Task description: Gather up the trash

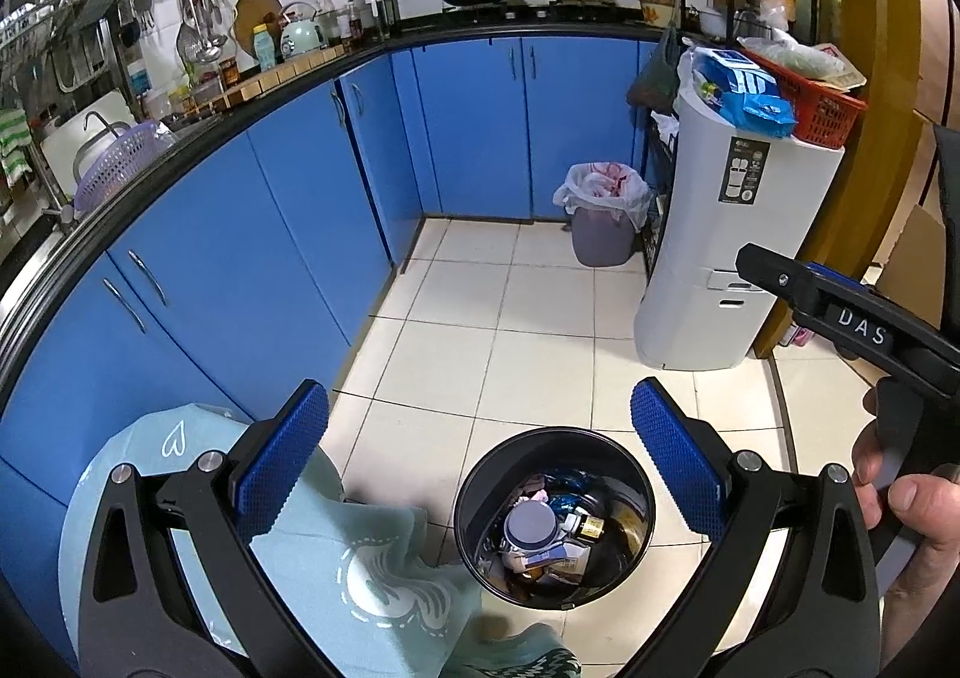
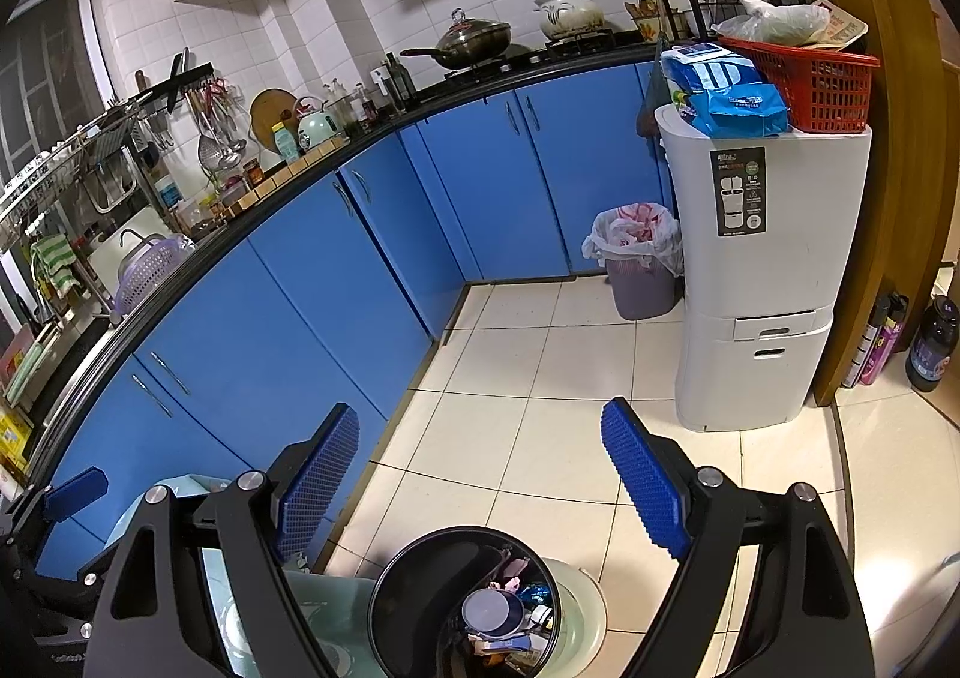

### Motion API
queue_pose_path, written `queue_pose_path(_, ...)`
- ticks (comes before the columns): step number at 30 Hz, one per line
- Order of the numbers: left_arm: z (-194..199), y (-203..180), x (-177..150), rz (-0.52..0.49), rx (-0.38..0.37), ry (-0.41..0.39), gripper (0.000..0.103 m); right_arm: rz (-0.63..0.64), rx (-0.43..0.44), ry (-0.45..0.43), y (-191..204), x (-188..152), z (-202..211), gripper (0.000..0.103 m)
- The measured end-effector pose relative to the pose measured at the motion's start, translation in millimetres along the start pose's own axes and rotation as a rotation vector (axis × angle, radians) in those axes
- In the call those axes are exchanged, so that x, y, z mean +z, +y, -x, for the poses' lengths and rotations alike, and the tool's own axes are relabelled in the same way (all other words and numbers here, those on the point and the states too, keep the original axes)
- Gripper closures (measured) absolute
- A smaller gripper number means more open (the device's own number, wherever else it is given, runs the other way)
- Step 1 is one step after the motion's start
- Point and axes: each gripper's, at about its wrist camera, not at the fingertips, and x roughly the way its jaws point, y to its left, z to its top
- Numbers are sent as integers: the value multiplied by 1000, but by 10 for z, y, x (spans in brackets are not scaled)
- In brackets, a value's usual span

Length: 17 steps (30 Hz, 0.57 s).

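Observation:
A small round black bin (image 1: 487, 473) stands low in the left wrist view and holds trash: a jar with a grey lid (image 1: 531, 522), a little bottle with a gold label (image 1: 587, 525) and crumpled wrappers. My left gripper (image 1: 480, 408) hovers above it, blue pads wide apart, nothing between them. In the right wrist view the same bin (image 2: 420, 555) lies below my right gripper (image 2: 480, 420), which is open and empty too. A hand holds the right gripper, whose black finger (image 1: 798, 288) shows at the right edge. One left pad (image 2: 78, 489) shows at far left.
A teal patterned cloth (image 1: 360, 558) covers a round surface left of the black bin. A grey bin with a white liner (image 1: 603, 222) stands in the far corner beside a tall white container (image 1: 720, 258) topped by a red basket (image 1: 804, 102). Blue cabinets (image 1: 270, 234) line the left side.

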Motion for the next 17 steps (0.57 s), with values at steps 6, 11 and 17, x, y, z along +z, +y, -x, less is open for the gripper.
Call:
queue_pose_path(6, 21, 2, 5, -3, -5, 0, 4, -1, 0, -1, -13, 7, -2, 22)
queue_pose_path(11, 15, -2, -2, -6, 5, 7, 4, -3, 1, 0, -3, -6, 10, 22)
queue_pose_path(17, 2, 18, -1, 6, -5, 16, 4, -2, 2, 2, -2, -20, 23, 22)
